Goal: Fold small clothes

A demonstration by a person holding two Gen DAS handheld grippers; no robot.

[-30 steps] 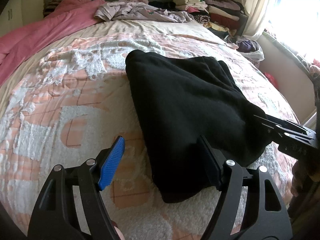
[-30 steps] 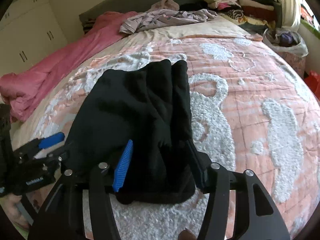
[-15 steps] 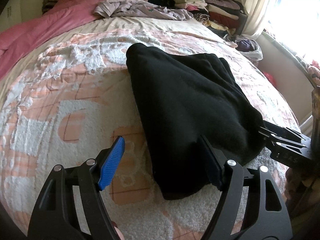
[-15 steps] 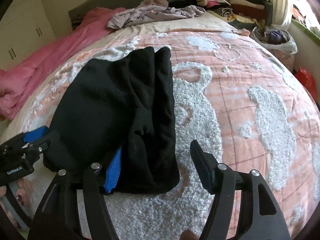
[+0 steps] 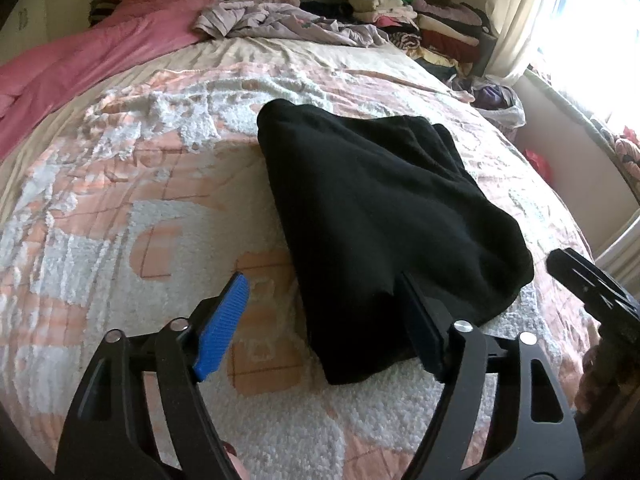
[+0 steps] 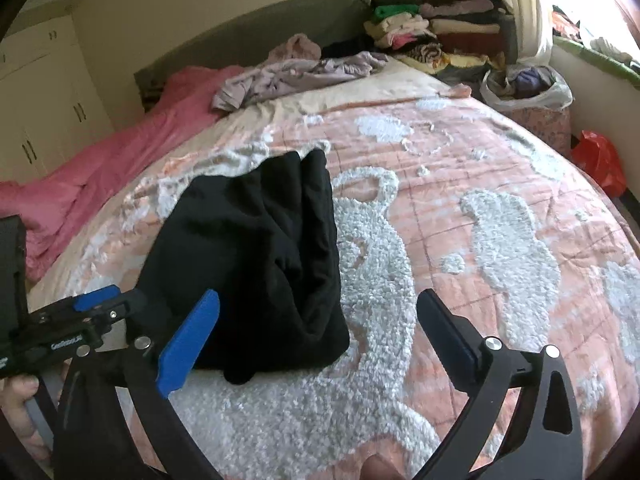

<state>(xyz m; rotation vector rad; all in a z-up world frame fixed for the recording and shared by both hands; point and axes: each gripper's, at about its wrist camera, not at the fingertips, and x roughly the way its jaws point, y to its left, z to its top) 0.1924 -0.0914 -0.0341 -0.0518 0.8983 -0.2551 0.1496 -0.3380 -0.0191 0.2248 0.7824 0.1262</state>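
Black garment (image 5: 380, 216), one piece folded into a thick bundle, lies on the pink-and-white bedspread (image 5: 120, 208) near the bed's foot. Two grippers hover low at its near edge. The left gripper (image 5: 324, 320) has its fingers spread wide, holding nothing, its right finger over the cloth's corner. The right gripper (image 6: 316, 336) is likewise spread, empty, just beside the bundle.

Bed (image 5: 120, 240) with pink-and-white bedspread; pink quilt (image 5: 100, 52) along far side; stacked clothes (image 6: 432, 36) by headboard; white wardrobe (image 6: 48, 92).
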